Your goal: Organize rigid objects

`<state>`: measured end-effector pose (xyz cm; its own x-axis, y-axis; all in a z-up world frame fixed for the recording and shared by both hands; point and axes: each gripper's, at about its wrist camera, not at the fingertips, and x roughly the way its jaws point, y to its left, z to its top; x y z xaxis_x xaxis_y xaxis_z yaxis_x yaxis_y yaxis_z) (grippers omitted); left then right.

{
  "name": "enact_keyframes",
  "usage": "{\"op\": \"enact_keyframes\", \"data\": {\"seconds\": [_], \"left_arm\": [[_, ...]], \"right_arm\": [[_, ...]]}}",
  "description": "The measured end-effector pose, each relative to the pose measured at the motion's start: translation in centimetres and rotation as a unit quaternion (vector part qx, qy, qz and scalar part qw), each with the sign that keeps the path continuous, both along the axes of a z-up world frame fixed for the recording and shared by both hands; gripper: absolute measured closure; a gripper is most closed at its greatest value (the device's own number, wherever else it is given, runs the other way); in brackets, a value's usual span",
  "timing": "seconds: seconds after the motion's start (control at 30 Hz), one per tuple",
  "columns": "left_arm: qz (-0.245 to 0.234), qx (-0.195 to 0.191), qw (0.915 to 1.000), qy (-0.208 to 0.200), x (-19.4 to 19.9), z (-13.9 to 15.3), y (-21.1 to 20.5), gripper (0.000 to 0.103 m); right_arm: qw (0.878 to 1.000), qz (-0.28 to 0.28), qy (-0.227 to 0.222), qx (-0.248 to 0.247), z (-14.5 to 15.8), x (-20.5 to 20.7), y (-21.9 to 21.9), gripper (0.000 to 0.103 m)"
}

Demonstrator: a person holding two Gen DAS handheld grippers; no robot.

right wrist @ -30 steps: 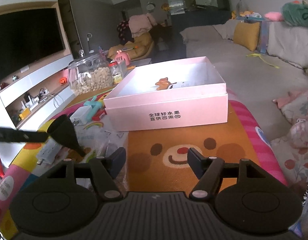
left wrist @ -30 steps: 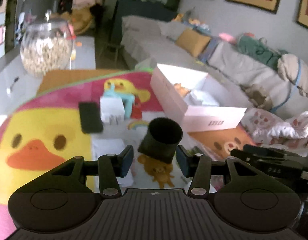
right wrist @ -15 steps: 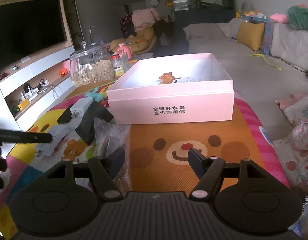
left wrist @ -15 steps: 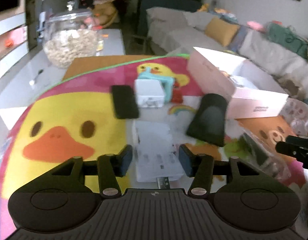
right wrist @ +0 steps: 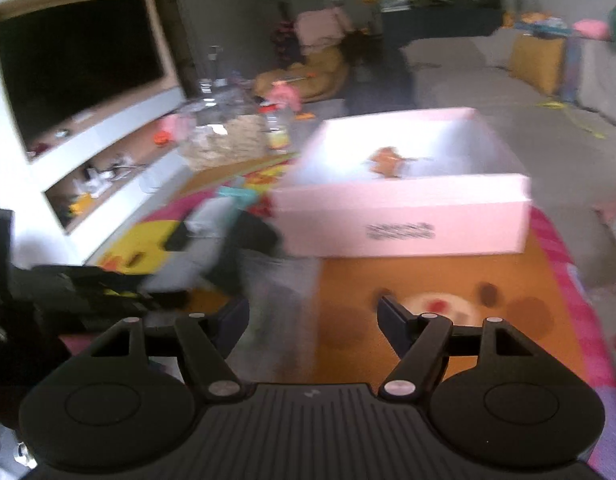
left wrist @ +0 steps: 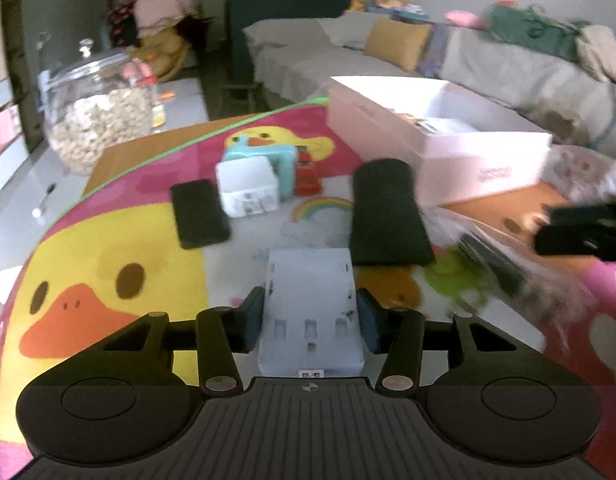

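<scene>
- On my far left, a glass jar of pale snacks (left wrist: 98, 116) stands off the cartoon play mat (left wrist: 108, 248), on the grey surface behind it.
- A black phone (left wrist: 199, 214) lies flat on the mat, just beside a white charger block (left wrist: 247, 191); a teal plastic piece (left wrist: 274, 164) sits right behind that block.
- My left gripper (left wrist: 309, 320) has its blue pads (left wrist: 252, 318) on both sides of a pale grey plastic case (left wrist: 311, 312) resting on the mat; they look to be touching it, so I read it as pinched.
- A black cylindrical pouch (left wrist: 385, 214) lies on its side just past the case, near the pink box.
- The open pink box (right wrist: 403, 216) sits on the mat's orange bear panel, a small orange toy (right wrist: 387, 160) inside.
- My right gripper (right wrist: 313, 316) is spread wide with nothing between the fingers, low over the mat in front of the box; a blurred clear plastic bag (right wrist: 284, 292) lies at its left finger.
</scene>
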<state>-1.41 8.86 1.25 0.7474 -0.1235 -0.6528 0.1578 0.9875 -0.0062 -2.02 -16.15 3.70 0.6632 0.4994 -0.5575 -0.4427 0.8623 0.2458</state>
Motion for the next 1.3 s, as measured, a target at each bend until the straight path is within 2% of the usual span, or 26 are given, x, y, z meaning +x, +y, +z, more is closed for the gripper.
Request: {"op": "enact_keyframes", "data": {"seconds": [0.17, 0.33, 0.43, 0.57, 0.63, 0.73, 0.83, 0.97, 1.07, 1.2, 1.3], "left_arm": [[-0.012, -0.023, 0.9996, -0.007, -1.8, -0.1, 0.5, 0.050], [0.012, -0.036, 0.9992, -0.007, -2.6, 0.0, 1.4, 0.050], [0.029, -0.053, 0.9981, -0.014, -2.8, -0.2, 2.2, 0.050], [0.033, -0.077, 0.9963, -0.021, -3.1, -0.3, 2.8, 0.050], [0.031, -0.087, 0.9955, -0.023, -3.3, -0.3, 3.0, 0.050], [0.021, -0.100, 0.9945, -0.024, -3.7, -0.2, 3.2, 0.050], [-0.005, -0.112, 0.9934, -0.023, -4.5, -0.1, 2.8, 0.050], [-0.075, -0.122, 0.9896, -0.014, -6.1, 0.7, 0.9, 0.050], [-0.110, -0.120, 0.9865, -0.022, -6.4, 2.5, -0.7, 0.050], [-0.142, -0.113, 0.9807, -0.073, -4.7, 7.0, -2.8, 0.050], [-0.147, -0.104, 0.9750, -0.131, -2.0, 11.2, -4.7, 0.050]], "right_arm": [[0.996, 0.031, -0.018, -0.080, 0.0, 0.8, 4.8, 0.031], [0.994, 0.064, -0.018, -0.092, 1.5, 2.1, 8.1, 0.031], [0.994, 0.046, 0.025, -0.097, 1.8, 4.5, 10.6, 0.031], [0.992, 0.007, 0.084, -0.099, 0.4, 7.9, 13.4, 0.031], [0.989, 0.002, 0.088, -0.121, -0.6, 8.6, 14.7, 0.048], [0.988, 0.012, 0.070, -0.138, -0.9, 7.9, 14.8, 0.052], [0.990, 0.037, 0.072, -0.112, 0.4, 5.8, 12.7, 0.052], [0.995, 0.057, 0.019, -0.078, 3.9, 0.5, 7.7, 0.052], [0.996, 0.031, -0.052, -0.066, 6.9, -3.4, 3.2, 0.052], [0.984, -0.056, -0.152, -0.078, 9.7, -6.7, -1.5, 0.052], [0.976, -0.104, -0.179, -0.068, 10.6, -7.1, -4.1, 0.052]]}}
